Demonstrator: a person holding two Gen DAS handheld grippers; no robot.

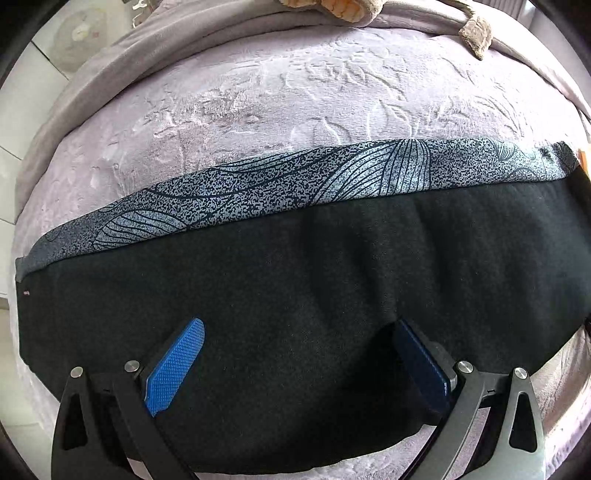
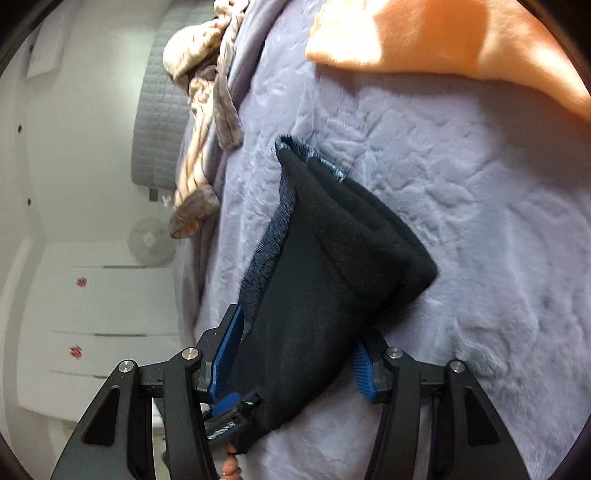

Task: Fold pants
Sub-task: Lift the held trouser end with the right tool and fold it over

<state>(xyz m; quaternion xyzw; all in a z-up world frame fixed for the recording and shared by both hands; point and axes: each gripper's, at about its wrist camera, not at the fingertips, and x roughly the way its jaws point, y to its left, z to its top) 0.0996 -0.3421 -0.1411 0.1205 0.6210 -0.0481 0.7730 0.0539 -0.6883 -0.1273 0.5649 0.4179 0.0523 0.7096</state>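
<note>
The pants (image 1: 295,295) lie across a lilac plush blanket (image 1: 295,96), black lining up, with a strip of grey leaf-patterned outer cloth (image 1: 258,192) along the far edge. My left gripper (image 1: 299,325) points down over the black cloth, its blue pads (image 1: 175,365) wide apart and gripping nothing. In the right wrist view a thick, bunched fold of the pants (image 2: 332,258) runs away from me between the blue pads (image 2: 227,350). My right gripper (image 2: 303,325) is shut on that fold, and the cloth hides most of the right pad.
An orange cloth (image 2: 424,33) lies on the blanket (image 2: 480,221) at the far right. Beige striped fabric (image 2: 207,110) is heaped along the bed's edge. White drawers (image 2: 103,314) and a fan (image 2: 151,240) stand beside the bed. A second blue-padded tool part (image 2: 231,406) shows under the fold.
</note>
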